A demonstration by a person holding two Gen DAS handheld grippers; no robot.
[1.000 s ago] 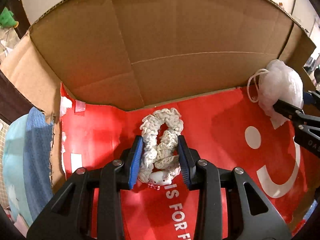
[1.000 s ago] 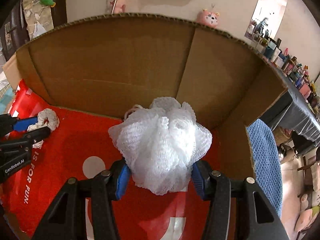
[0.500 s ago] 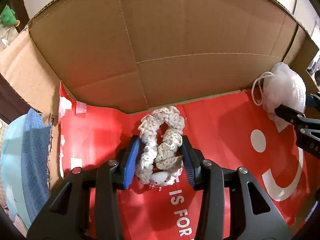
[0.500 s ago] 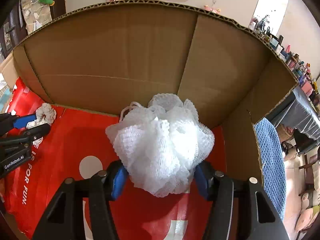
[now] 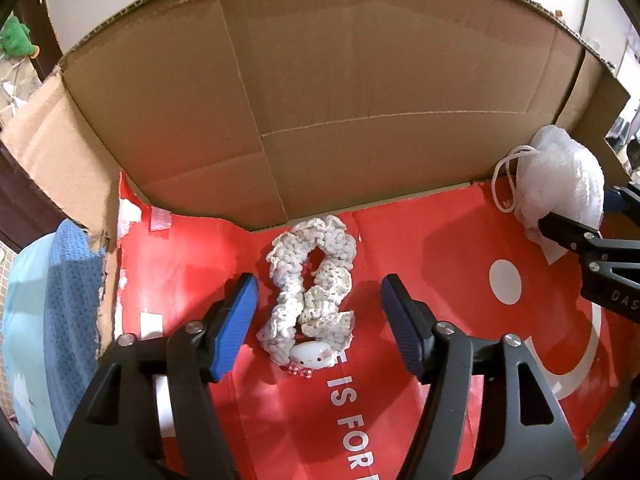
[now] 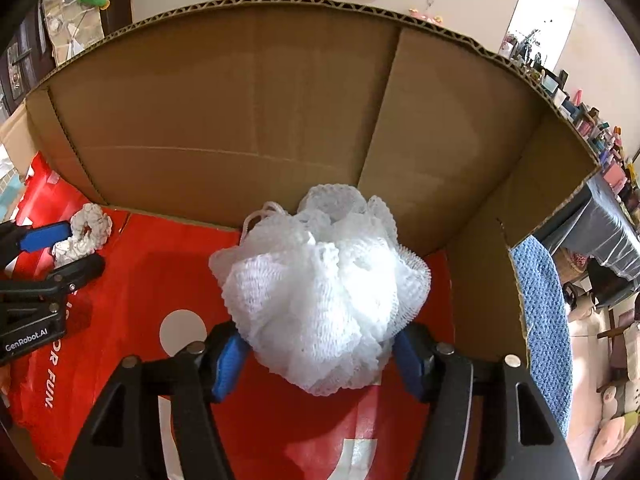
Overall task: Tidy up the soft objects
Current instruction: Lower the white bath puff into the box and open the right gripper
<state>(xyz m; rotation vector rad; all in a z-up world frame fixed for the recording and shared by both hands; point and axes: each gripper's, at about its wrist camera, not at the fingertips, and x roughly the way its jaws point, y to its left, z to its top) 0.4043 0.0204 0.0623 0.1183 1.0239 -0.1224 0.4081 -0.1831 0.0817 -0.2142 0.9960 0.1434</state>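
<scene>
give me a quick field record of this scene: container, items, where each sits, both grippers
container: cardboard box, red printed liner on its floor
item 1: white knitted scrunchie with small cat charm, lying on the liner near the back wall
item 2: white mesh bath pouf, near the box's right corner
left gripper: jaws just opened, pads clear of the scrunchie
right gripper: jaws easing open, pouf between the pads, contact unclear
outside box: blue towel
</scene>
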